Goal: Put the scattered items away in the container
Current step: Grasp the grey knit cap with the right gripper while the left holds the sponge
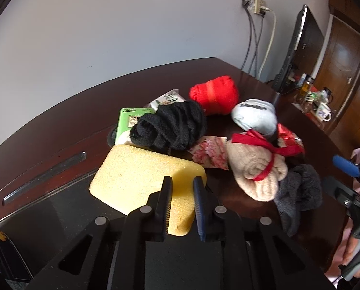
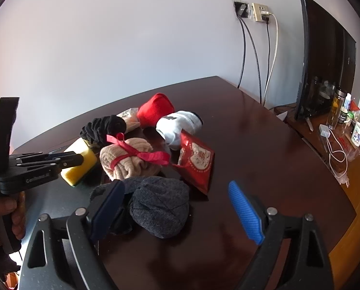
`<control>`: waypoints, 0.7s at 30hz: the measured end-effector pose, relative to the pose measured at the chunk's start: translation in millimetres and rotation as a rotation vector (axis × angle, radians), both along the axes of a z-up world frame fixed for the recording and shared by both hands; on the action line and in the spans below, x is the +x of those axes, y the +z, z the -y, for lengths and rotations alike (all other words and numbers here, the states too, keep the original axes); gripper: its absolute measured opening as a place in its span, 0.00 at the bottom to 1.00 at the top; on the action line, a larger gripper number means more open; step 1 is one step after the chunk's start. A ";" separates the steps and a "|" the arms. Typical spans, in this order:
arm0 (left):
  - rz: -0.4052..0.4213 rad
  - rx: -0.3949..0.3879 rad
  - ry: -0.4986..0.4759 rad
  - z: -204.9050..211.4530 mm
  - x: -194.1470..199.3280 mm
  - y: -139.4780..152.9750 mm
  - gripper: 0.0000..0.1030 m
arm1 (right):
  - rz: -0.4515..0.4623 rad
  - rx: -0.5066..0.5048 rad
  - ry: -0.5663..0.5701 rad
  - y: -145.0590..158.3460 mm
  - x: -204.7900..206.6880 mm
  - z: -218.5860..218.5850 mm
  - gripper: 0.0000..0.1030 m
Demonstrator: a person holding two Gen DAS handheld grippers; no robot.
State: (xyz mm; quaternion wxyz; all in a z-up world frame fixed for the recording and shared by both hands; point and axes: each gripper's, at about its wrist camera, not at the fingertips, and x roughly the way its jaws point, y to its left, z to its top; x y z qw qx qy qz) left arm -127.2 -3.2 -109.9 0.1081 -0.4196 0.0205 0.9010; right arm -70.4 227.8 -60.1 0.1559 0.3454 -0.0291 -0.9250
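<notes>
On dark wood table (image 2: 264, 159), left gripper (image 1: 182, 183) is clamped on near end of yellow foam sponge block (image 1: 141, 176), fingers narrow w/ foam squeezed between pads. Right wrist view shows what left view can't: sponge has green scrub layer underneath, & a hand (image 2: 13, 215) holds that gripper's handle. Right gripper (image 2: 177, 198) is spread wide, empty, w/ dark grey knit sock bundle (image 2: 158, 205) lying between its fingers, left pad just beside it, not pressing. Left view alone shows green printed packet (image 1: 128, 122) behind black ribbed sock roll (image 1: 172, 125) & floral fabric pouch (image 1: 211, 153). Sponge is porous, rounded corners, lying flat at near-left edge of pile, touching black roll. No container visible in either view.
</notes>
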 end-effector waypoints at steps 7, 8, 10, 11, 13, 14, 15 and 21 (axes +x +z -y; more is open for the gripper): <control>0.013 -0.081 -0.066 -0.8 26.3 -5.8 0.18 | -0.008 -0.003 -0.002 2.9 1.1 -1.7 0.88; 0.011 -0.098 -0.062 1.9 31.9 -5.6 0.18 | -0.012 -0.004 -0.004 3.9 1.6 -2.5 0.89; 0.003 -0.127 -0.008 12.4 40.3 -2.2 0.20 | -0.018 -0.014 -0.009 5.0 2.0 -4.2 0.91; 0.000 -0.140 0.024 18.0 44.2 -0.3 0.28 | -0.016 -0.017 -0.010 4.8 1.9 -4.1 0.91; -0.008 -0.120 0.090 30.6 48.0 4.6 0.60 | -0.009 -0.023 -0.006 3.7 1.6 -2.5 0.91; -0.013 -0.083 0.121 35.5 48.4 7.5 0.78 | -0.004 -0.025 -0.001 2.7 1.3 -1.0 0.91; -0.019 -0.037 0.148 39.2 48.3 10.6 0.83 | 0.002 -0.022 0.007 1.2 1.2 1.7 0.93; 0.038 0.095 0.230 31.3 25.1 5.4 0.96 | 0.007 -0.010 0.031 -0.6 5.0 10.1 0.97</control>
